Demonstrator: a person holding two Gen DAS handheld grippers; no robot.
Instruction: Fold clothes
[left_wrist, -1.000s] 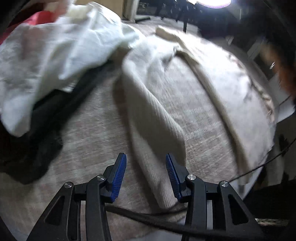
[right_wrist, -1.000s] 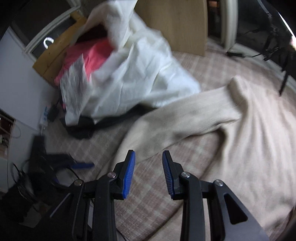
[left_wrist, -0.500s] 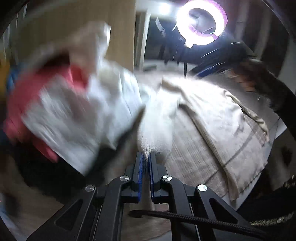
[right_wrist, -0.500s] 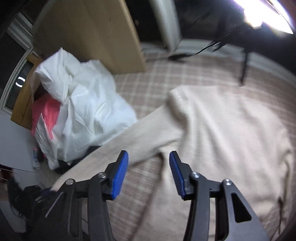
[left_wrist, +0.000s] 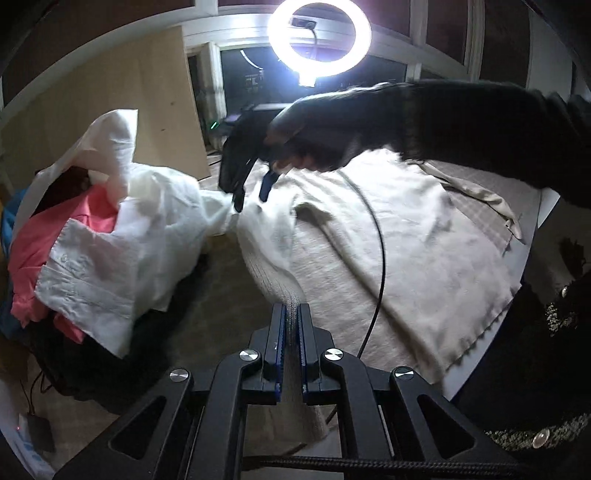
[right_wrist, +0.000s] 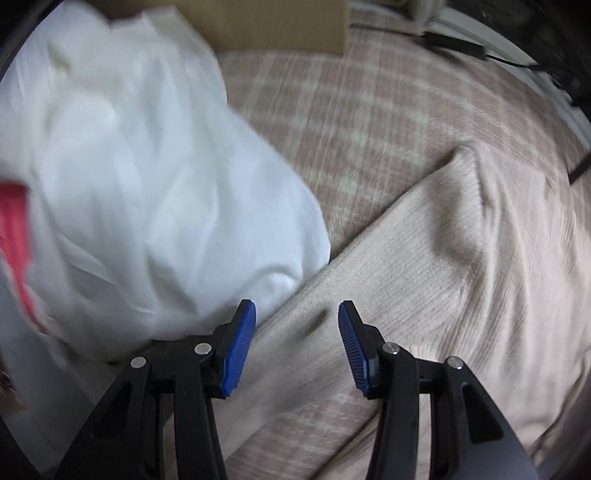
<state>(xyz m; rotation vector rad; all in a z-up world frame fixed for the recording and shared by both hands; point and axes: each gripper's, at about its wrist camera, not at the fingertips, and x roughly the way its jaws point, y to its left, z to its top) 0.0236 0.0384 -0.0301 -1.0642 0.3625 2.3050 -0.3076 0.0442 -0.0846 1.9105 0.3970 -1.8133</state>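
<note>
The left claw (left_wrist: 291, 325) has snapped shut on the sleeve (left_wrist: 273, 251) and lifted its end up. The right claw (right_wrist: 295, 332) now hangs half open just above the sleeve, so the fold can start.

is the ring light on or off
On: the ring light glows bright white in the left wrist view, behind the cream sweater.

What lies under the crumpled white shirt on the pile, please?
Beneath the white shirt a pink garment and dark clothing show; anything deeper in the pile is covered.
</note>
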